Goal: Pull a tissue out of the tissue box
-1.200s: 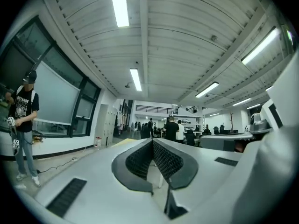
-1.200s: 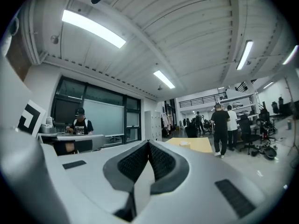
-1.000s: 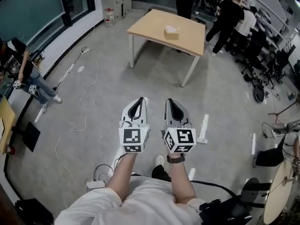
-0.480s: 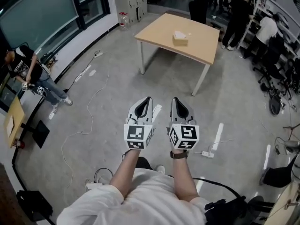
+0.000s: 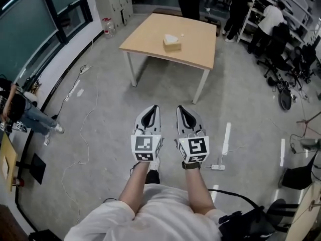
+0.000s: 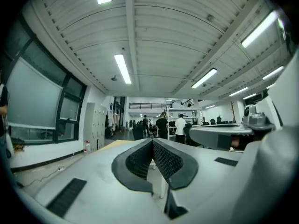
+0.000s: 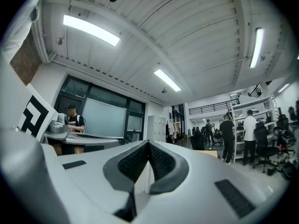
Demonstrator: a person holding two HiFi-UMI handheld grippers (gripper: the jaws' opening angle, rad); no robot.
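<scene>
Right gripper, jaws together and empty, people standing far off

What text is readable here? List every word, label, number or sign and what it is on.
No text here can be read.
Cube on left claw, cube on right claw: square marker patterns, no letters.
Tissue box: any print too small.
Jug by the lockers: label too small.
</scene>
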